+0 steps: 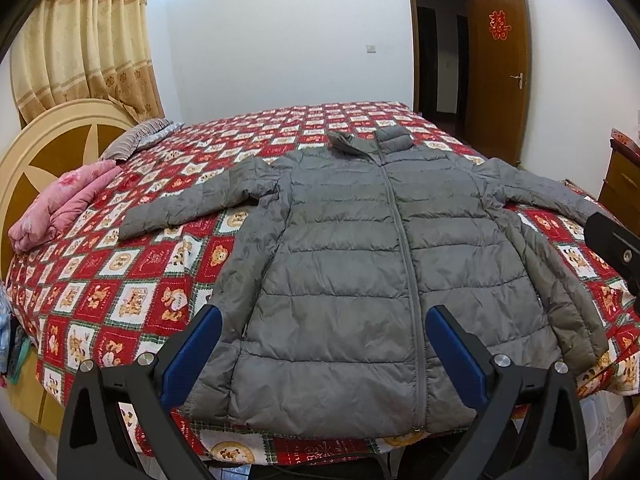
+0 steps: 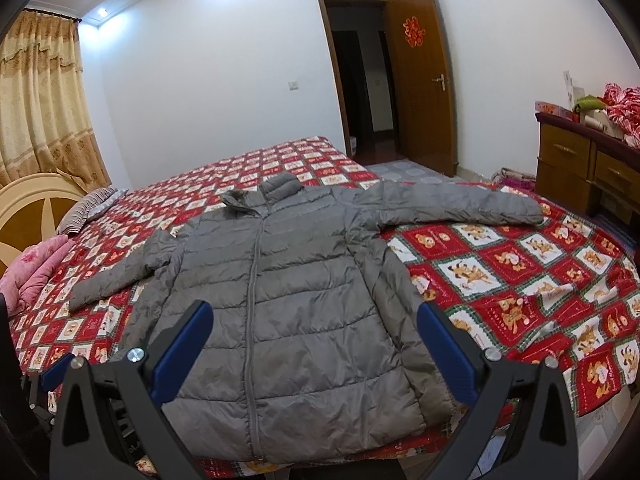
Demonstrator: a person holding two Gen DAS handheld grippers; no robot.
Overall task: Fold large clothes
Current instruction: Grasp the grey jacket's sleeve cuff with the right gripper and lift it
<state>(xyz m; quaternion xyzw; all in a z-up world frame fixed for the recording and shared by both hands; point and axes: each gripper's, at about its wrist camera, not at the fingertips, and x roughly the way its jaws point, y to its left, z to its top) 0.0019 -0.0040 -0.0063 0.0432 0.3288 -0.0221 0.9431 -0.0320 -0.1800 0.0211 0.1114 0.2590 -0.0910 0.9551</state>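
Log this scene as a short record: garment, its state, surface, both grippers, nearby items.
garment: grey puffer jacket
state: laid flat, front up, zipped, both sleeves spread out, unfolded
surface: bed with red patterned bedspread
left gripper: open, above the hem, holding nothing
right gripper: open, above the hem, holding nothing
nearby: pink quilt near headboard; open door

Bed (image 1: 120,280) w/ red checked bear-print cover. On it: grey puffer jacket (image 1: 360,260) flat, front up, zipped, sleeves spread, hem at near edge. Pink folded quilt (image 1: 60,208) and grey striped pillow (image 1: 136,140) by the headboard (image 1: 48,140).
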